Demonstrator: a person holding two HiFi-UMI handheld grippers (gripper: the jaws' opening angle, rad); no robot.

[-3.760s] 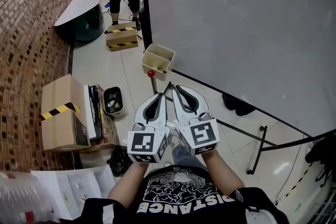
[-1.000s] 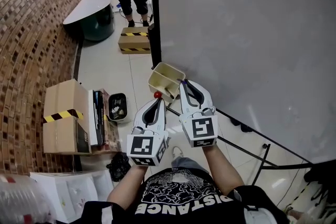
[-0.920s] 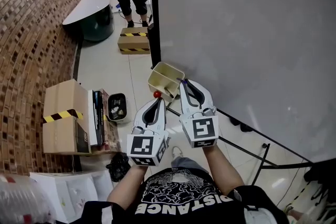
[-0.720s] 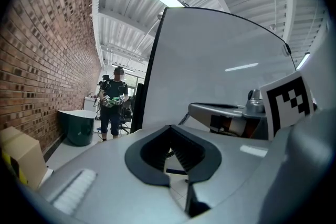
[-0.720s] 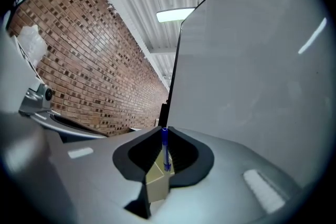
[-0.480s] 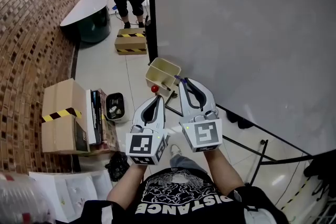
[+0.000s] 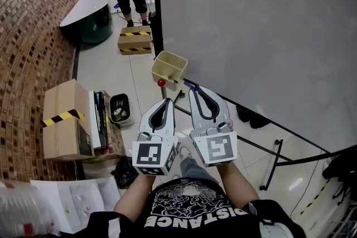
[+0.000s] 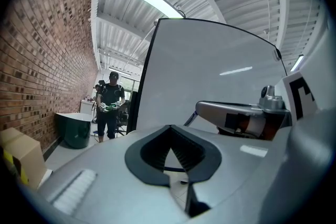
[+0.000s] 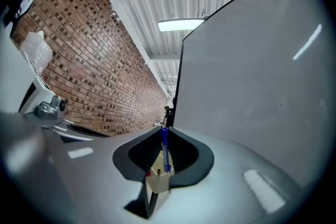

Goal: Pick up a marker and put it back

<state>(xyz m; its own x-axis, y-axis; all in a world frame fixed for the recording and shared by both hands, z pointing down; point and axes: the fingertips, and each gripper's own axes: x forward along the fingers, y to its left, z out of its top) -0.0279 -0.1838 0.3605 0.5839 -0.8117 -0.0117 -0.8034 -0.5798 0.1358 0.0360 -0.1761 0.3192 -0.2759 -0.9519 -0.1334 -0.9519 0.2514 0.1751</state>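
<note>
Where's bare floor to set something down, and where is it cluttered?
Pale tiled floor lies bare between the white-topped round table, the small taped cardboard box and the beige open bin. Crowded along the brick wall: large cardboard box, black tray.

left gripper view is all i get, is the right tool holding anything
Observer: Yes. The right tool is shut on a blue marker, which stands upright between its jaws in the right gripper view.
Operator: where does it go back
Observer: Probably the beige bin. The head view shows it at the lower corner of the whiteboard, just ahead of the right tool.
Operator: is the marker over the bin
Observer: Not yet. In the head view the marker's end stops short of the bin's rim, with floor showing between them.
</note>
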